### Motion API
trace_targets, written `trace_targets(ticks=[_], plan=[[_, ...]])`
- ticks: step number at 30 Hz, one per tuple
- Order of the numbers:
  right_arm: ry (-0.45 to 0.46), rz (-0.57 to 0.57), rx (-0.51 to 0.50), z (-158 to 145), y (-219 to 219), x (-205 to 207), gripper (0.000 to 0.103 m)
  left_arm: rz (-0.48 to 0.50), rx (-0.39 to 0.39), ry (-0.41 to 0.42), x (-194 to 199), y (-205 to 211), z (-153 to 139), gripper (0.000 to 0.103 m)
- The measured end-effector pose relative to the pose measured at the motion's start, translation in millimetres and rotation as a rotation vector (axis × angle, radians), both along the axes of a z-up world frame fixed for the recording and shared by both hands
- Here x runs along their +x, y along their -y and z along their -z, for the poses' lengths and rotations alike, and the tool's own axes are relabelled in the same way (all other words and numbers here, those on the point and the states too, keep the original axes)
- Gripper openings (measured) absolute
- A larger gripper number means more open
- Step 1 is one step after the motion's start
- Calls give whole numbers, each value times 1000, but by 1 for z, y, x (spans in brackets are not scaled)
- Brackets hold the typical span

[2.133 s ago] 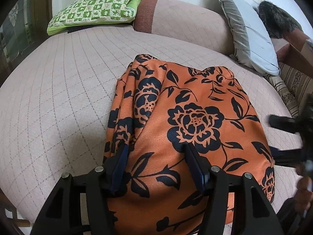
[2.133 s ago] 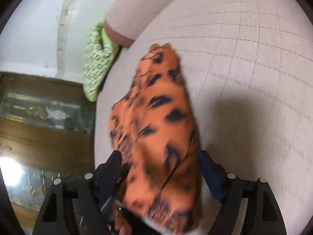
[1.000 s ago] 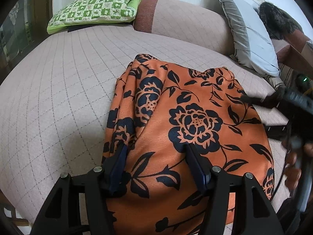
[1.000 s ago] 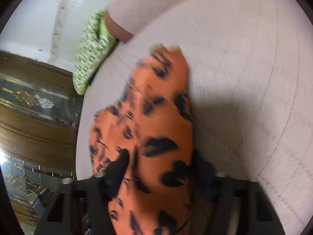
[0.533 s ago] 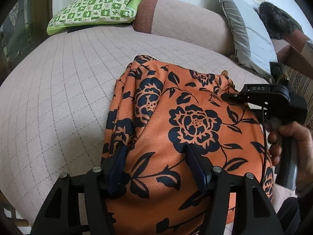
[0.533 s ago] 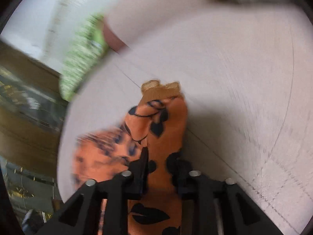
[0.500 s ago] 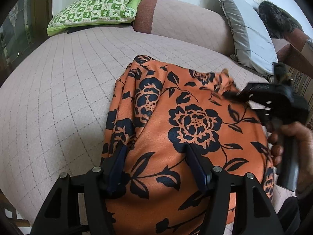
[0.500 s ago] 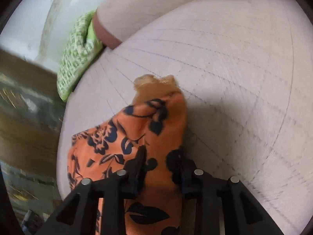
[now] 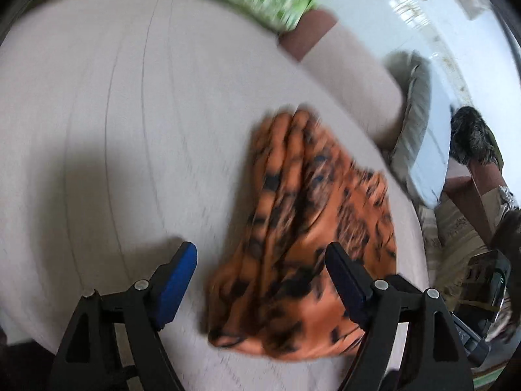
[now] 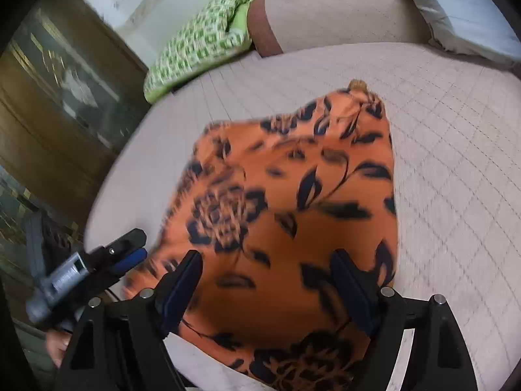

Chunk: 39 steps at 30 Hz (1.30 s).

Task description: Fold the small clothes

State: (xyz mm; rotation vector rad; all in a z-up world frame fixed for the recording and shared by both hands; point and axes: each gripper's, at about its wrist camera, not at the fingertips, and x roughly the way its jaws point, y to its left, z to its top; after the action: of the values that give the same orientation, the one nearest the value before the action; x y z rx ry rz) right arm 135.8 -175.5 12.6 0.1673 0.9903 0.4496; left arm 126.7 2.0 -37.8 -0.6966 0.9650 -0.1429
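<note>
An orange garment with black flowers [image 10: 293,208] lies folded on the pinkish quilted bed [image 10: 456,169]. My right gripper [image 10: 267,260] hovers over its near part with the jaws opening. Cloth shows between the blue pads, but they do not press on it. In the blurred left wrist view the garment [image 9: 309,234] sits right of centre. My left gripper [image 9: 260,260] is opening too: its left pad is over bare quilt and its right pad over the cloth's edge, gripping nothing. The left gripper [image 10: 123,254] also shows at the garment's left edge, held by a hand [image 10: 55,342].
A green checked cushion [image 10: 198,45] and a beige bolster with a brown end [image 10: 325,9] lie at the head of the bed. A grey pillow [image 9: 420,137] leans at the right, with a dark furry thing [image 9: 472,137] beyond. A wooden glass-fronted cabinet [image 10: 55,97] stands left of the bed.
Both grippers have let go of the cloth and spread their jaws. The right one pulled back from the far corner. The left one rolled and swung left, off the hem.
</note>
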Motion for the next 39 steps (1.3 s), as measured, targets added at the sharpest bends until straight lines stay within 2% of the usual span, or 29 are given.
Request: trace_targets(ticks=[1,2,3,4,5,6,8,10,11,12,13,14,16,17,18,20,23,24,25,26,27,28,29,33,35,36,37,39], plan=[[2,-6,-16,-2,-3,-1,83,11,-12,5,-2,0,2,80],[-7,-10,-18,-3,-7,1,83,27,-19,22,-4,1,-1,63],[-16,-13,-15,-3,-9,0,83,53,-40,29,-6,2,-2,33],[-21,-14,-14,-4,-10,0,83,68,-47,30,-8,4,-5,31],[-28,-10,-8,-4,-9,1,83,60,-49,52,-12,2,-8,23],[-37,-3,8,-3,-5,2,83,64,-52,63,-15,2,-12,20],[-46,7,32,1,-15,10,83,62,-91,62,-21,-3,-9,19],[-56,2,60,8,-9,7,84,39,-121,-35,-15,-9,16,21],[-57,-2,60,10,-9,9,84,13,-205,-53,-13,-18,27,23],[-52,-6,48,8,-11,9,84,13,-245,-64,-12,-22,26,27],[-51,-12,36,8,-13,10,84,17,-238,-60,-12,-24,18,29],[-51,-21,24,8,-15,11,84,16,-196,-33,-12,-21,6,34],[-53,-34,21,7,-13,11,84,25,-150,17,-6,-15,-13,52],[-54,-36,30,7,-12,12,84,45,-149,44,3,-11,-22,71],[-58,-35,46,8,-9,12,85,58,-149,58,14,-7,-29,82],[-62,-35,69,8,-6,13,85,89,-129,78,44,-2,-41,83],[-65,-36,100,9,-2,13,85,108,-8,51,99,3,-43,83],[-63,-37,108,9,-2,11,85,120,16,14,112,2,-36,82],[-63,-40,116,9,-1,11,85,157,14,-74,128,5,-20,80],[-62,-44,124,10,0,11,85,181,-4,-115,133,6,-10,57],[-61,-46,134,10,1,11,85,209,-23,-121,135,8,-2,37],[-61,-49,142,11,2,11,85,213,-24,-107,136,8,-2,33],[-60,-51,148,11,3,11,85,214,-43,-94,135,6,-4,23],[-62,-63,162,12,5,12,85,195,-54,11,126,0,-24,21],[-67,-76,169,14,6,13,85,173,-66,-91,132,-3,6,24],[-69,-80,174,14,7,13,84,153,-150,-111,133,-12,17,24],[-73,-82,178,14,8,13,84,143,-222,-123,133,-22,17,24],[-81,-81,190,12,10,13,84,148,-225,-82,127,-27,6,24]])
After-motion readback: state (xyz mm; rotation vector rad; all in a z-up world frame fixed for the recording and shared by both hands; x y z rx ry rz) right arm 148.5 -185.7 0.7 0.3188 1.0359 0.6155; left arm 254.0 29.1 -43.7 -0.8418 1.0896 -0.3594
